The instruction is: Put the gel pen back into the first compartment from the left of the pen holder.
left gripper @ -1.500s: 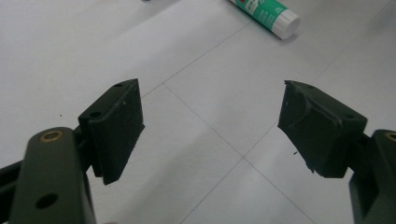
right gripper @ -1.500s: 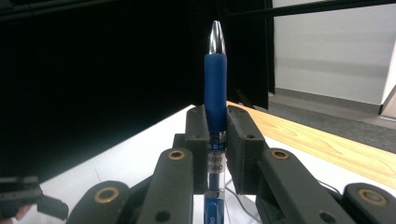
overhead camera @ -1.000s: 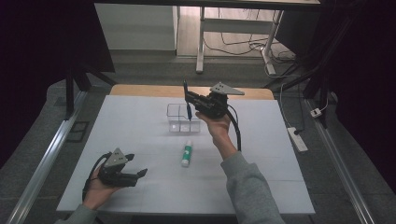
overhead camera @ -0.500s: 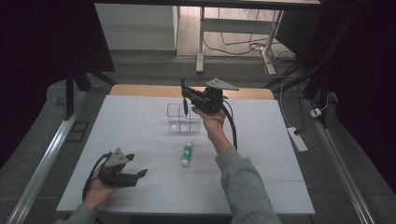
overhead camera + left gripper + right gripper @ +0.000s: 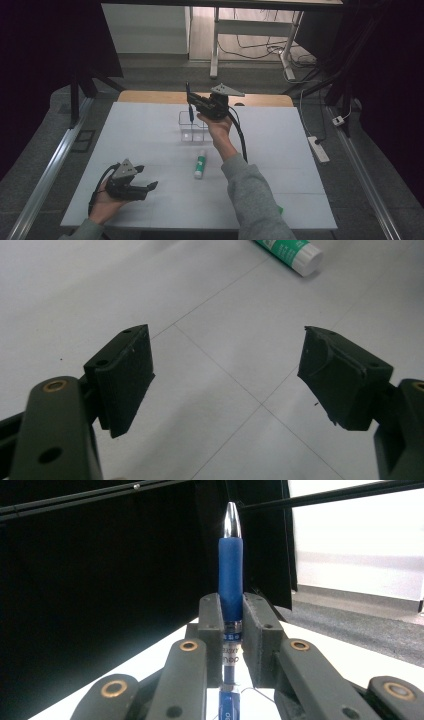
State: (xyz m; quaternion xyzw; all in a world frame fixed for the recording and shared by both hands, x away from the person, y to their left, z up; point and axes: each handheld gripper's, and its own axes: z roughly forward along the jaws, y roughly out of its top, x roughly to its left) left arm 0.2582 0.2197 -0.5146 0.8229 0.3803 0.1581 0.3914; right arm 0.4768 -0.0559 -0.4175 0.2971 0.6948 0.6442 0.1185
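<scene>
R gripper [image 5: 231, 625] | blue pen [image 5: 230, 575] clamped btwn jaws, tip up

High view overlooks the table [image 5: 150, 125] from above; left tool view shares its glue stick [image 5: 199, 165], close-up

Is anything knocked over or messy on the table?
Nothing is spilled or broken. The green-and-white tube lies flat on the white table, outside the clear box. The blue pen is clamped in the right hand-held gripper, above that box.
</scene>
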